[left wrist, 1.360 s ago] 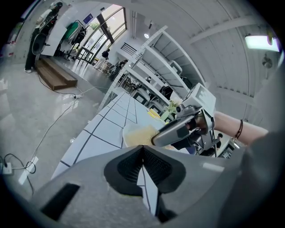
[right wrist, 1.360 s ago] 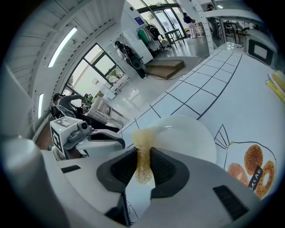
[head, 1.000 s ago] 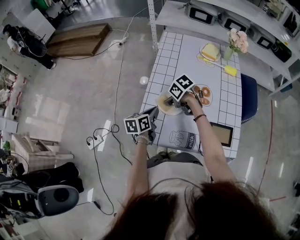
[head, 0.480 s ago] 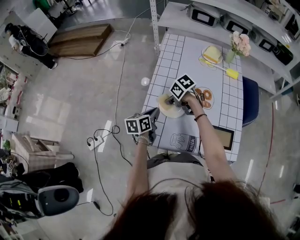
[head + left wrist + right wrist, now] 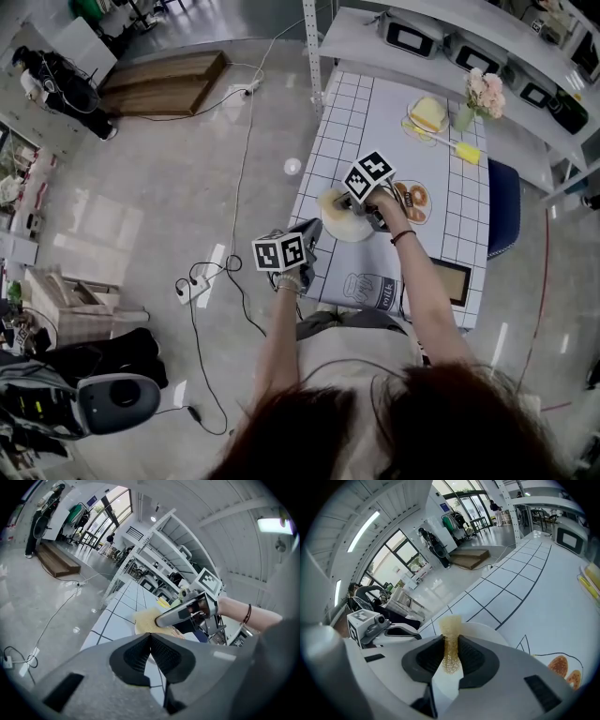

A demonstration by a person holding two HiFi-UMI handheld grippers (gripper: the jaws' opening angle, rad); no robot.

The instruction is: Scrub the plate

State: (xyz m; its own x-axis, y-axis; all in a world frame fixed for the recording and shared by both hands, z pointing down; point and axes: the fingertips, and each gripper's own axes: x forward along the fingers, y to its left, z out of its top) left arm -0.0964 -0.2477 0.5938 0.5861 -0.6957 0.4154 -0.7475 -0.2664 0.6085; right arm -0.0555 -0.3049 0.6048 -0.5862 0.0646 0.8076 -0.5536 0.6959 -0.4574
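Right gripper [image 5: 451, 645], pinching a yellow mesh scrubber [image 5: 451, 624], which stands upright between the jaws and reaches down to a white plate [image 5: 490, 631]. The plate lies on the grid-lined worktop [image 5: 525, 585], close to its left edge and towards the near end. Left gripper [image 5: 150, 637], jaws pressed together at the tips, held at the worktop's left edge with its tips just beside the plate's rim; whether they touch the rim cannot be told. The two grippers face each other across the plate.

Grid-lined table [image 5: 375, 117] with plate [image 5: 345, 231]
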